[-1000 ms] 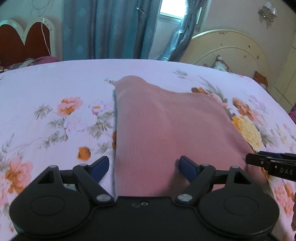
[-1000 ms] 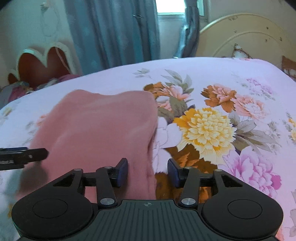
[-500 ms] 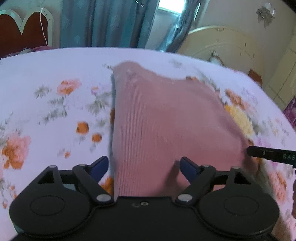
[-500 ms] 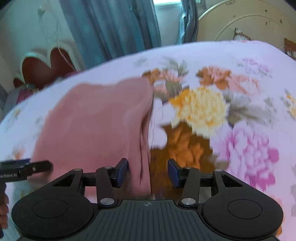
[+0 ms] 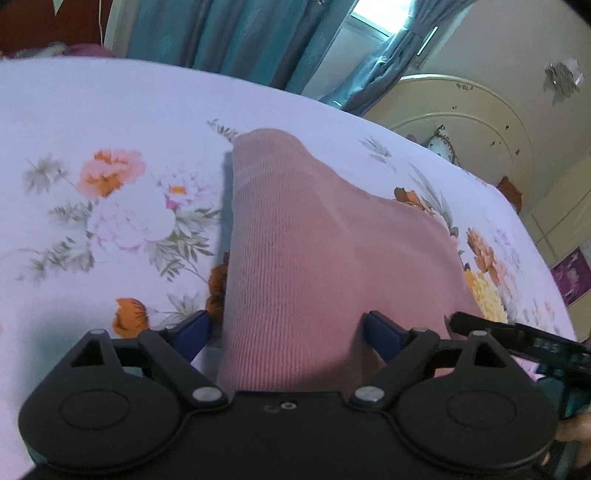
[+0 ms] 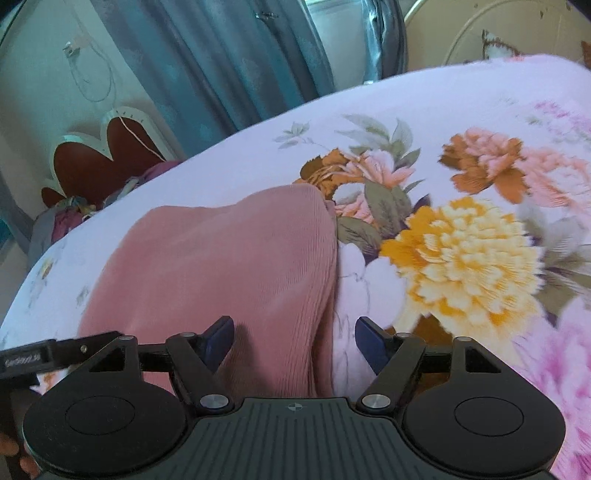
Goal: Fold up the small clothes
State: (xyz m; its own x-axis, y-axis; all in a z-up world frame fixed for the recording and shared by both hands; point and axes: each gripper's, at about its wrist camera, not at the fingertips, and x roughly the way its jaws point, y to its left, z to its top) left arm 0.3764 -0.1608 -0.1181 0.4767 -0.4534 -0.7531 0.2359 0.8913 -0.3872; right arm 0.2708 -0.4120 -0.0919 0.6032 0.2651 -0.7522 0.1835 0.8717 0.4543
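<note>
Two handheld tools frame a pink ribbed garment [image 5: 317, 266] lying on a bed with a pale floral sheet [image 5: 110, 155]. The left tool [image 5: 286, 332] stands wide, its blue pads either side of the garment's near left corner and not pressing it; its jaws have just been opening. The right tool [image 6: 294, 341] also stands fairly wide, having just opened further, with the garment's near right edge between its pads but not pinched.

The garment looks already doubled over into a rough rectangle, its far left corner humped up. Judged from this, the step in hand is taking hold of the near edge for another fold. The next move would call for both tools to close on the near corners together, then lift and carry that edge toward the far side.

Beyond the bed hang teal curtains [image 5: 236, 37] beside a bright window [image 5: 384, 26]. A cream arched headboard [image 5: 480, 122] stands at right.
</note>
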